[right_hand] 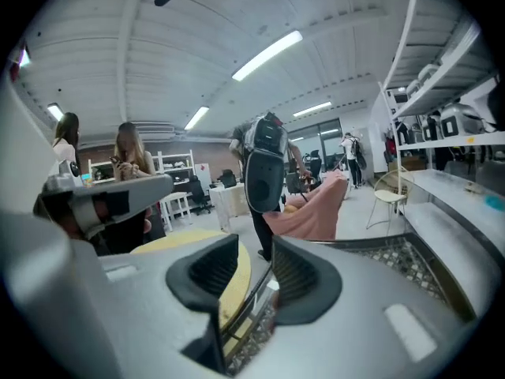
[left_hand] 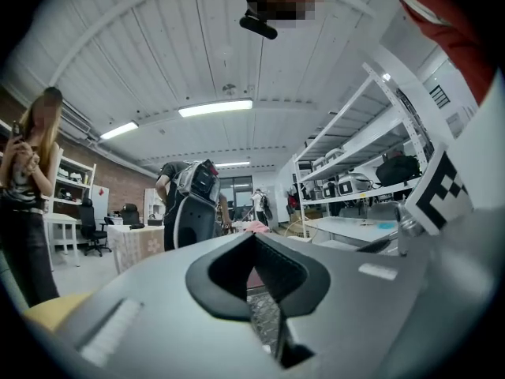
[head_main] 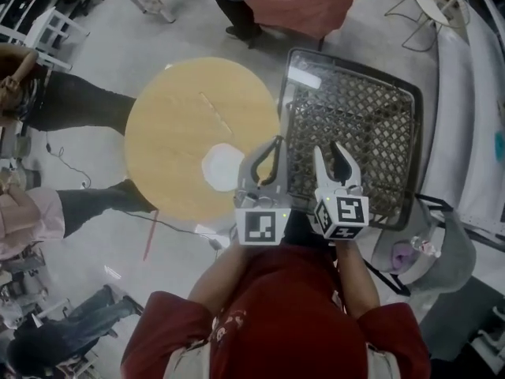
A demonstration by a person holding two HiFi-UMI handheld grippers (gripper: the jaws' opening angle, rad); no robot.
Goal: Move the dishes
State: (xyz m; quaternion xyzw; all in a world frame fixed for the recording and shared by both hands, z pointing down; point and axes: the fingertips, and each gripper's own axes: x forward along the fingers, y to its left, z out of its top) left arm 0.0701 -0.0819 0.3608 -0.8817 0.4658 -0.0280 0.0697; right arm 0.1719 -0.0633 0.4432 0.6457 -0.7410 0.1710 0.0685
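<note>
Head view: right gripper (head_main: 328, 149) over mesh basket (head_main: 390, 101).

my right claw (right_hand: 254, 268): jaws apart, nothing between | below: yellow table (right_hand: 183, 241) edge beside mesh rack (right_hand: 410, 265) rim | ahead: person with backpack (right_hand: 264, 172) standing | pink cloth (right_hand: 317, 208) just right of them

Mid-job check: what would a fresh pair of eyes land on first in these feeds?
A round wooden table fills the head view's centre-left, with a lone white plate by its near edge. A black mesh table stands right of it. In the foreground the left tongs are shut and the right tongs open, both empty.
</note>
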